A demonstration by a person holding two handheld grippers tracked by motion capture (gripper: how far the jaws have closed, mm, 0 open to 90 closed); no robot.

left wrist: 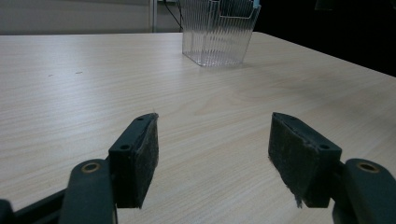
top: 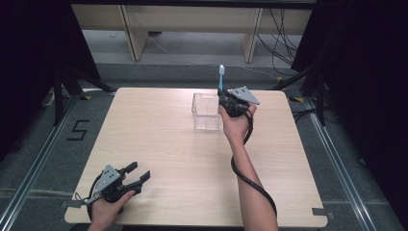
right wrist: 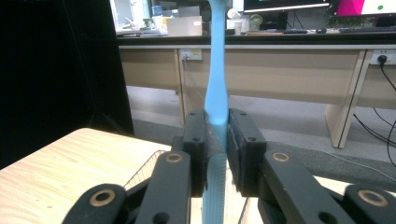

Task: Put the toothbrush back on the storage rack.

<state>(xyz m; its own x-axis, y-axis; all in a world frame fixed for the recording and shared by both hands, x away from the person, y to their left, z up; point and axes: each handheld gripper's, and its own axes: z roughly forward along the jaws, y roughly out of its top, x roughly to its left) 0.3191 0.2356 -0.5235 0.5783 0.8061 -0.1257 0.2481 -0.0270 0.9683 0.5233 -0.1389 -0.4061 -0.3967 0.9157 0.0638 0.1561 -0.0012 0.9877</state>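
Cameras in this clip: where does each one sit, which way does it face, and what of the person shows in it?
High view: above the person's side, looking forward and down on the table; both forearms, left gripper and right gripper show.
Left gripper view: low over the table, facing the clear ribbed container; its open jaws show.
Right gripper view: level, facing desks past the table's far edge; its jaws clamp the blue toothbrush.
Shared: the container appears in the high and left gripper views.

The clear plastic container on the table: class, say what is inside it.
The clear plastic container looks empty through its walls. The right gripper holds a blue toothbrush beside it; the gripper covers whether the toothbrush's lower end dips inside.
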